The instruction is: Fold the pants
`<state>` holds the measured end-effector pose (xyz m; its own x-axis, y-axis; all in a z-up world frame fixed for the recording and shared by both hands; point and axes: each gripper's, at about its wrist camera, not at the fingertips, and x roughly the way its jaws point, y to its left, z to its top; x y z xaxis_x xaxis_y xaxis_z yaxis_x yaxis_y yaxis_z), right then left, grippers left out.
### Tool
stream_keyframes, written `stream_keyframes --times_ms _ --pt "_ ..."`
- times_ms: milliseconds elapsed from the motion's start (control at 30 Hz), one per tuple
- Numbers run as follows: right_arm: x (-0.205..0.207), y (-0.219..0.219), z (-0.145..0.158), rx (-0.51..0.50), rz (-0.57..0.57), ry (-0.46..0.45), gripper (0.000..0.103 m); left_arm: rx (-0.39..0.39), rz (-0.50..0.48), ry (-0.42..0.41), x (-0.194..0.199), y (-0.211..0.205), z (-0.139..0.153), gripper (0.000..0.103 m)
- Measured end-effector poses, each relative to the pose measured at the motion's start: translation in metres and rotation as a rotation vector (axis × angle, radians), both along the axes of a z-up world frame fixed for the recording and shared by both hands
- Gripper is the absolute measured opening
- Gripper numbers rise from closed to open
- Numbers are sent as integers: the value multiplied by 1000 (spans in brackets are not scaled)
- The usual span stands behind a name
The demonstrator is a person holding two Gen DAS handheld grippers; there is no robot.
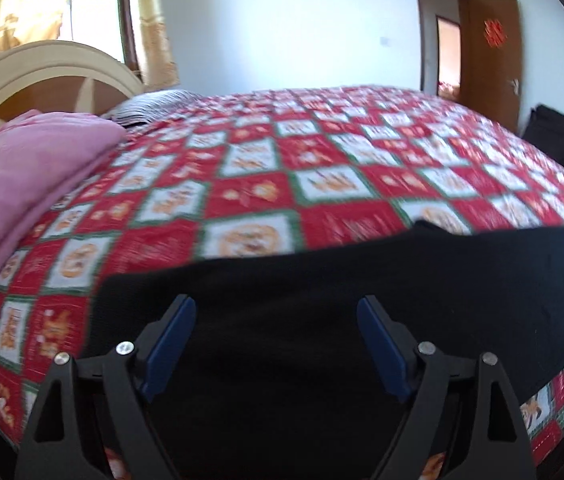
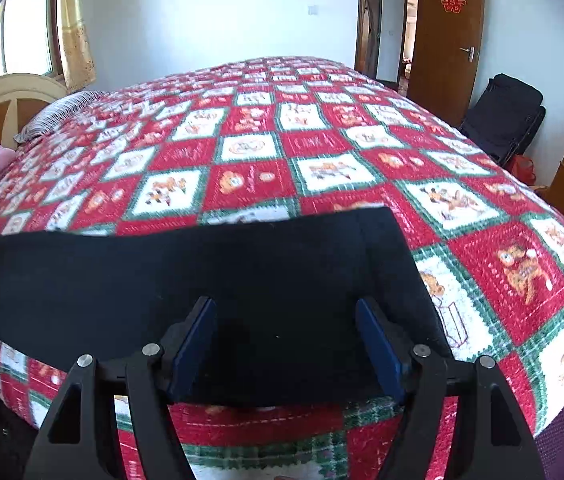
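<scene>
Two tongs stood wide open above the near edge of the bed (image 2: pixel 482 216), neither holding anything. The black pants (image 1: pixel 322 280) lay as a flat band along that edge on the checked quilt (image 1: pixel 265 168), directly beneath and ahead of the left tongs (image 1: pixel 276 344) and the right tongs (image 2: pixel 286 344); whether their tips touched the cloth could not be told. Risk: the band lay close to the mattress edge, so a careless pull or brush might slide it off or undo the fold.
</scene>
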<state>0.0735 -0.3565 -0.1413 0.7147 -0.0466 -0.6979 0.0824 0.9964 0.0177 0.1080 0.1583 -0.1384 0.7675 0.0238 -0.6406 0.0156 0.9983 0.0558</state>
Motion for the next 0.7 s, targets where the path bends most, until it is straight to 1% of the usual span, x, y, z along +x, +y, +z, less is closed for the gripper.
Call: stream_keyframes --times_ms 67,133,167,200,233,267,300,367,467,533,600,667,700 --pt "-4 0 11 21 12 -52 73 5 -27 27 0 -10 -8 86" --pt "-2 -3 11 -8 -12 -38 73 18 -22 38 0 -14 -15 88" --pt "0 -7 7 -23 -38 -22 73 5 -16 25 -1 -13 -17 91" --pt "2 -13 2 -16 -63 -2 73 -13 -5 18 -1 -10 -19 93" --pt "1 -19 -2 8 -62 -3 73 -30 5 17 -1 -7 -20 97" --pt "-1 -22 -3 21 -55 -18 73 -55 11 16 -1 -3 -21 97" --pt "-1 -21 -2 16 -54 -17 73 -59 11 15 -1 -3 -20 97" --pt "-2 -19 2 11 -50 -22 73 -41 9 14 -4 -6 -16 97" --pt "-12 -28 18 90 -55 -97 73 -53 -11 -23 -9 -10 -5 97" --pt "-17 -36 28 90 -109 -130 73 -52 -11 -29 -8 -13 -1 97" --pt "-17 -39 32 105 -128 -135 73 -72 -38 -26 -7 -21 2 97" --pt "-15 -33 32 141 -94 -119 73 -64 -57 -25 -4 -30 4 97" --pt "-12 -27 31 139 -76 -108 73 -55 -70 -30 -4 -37 5 97"
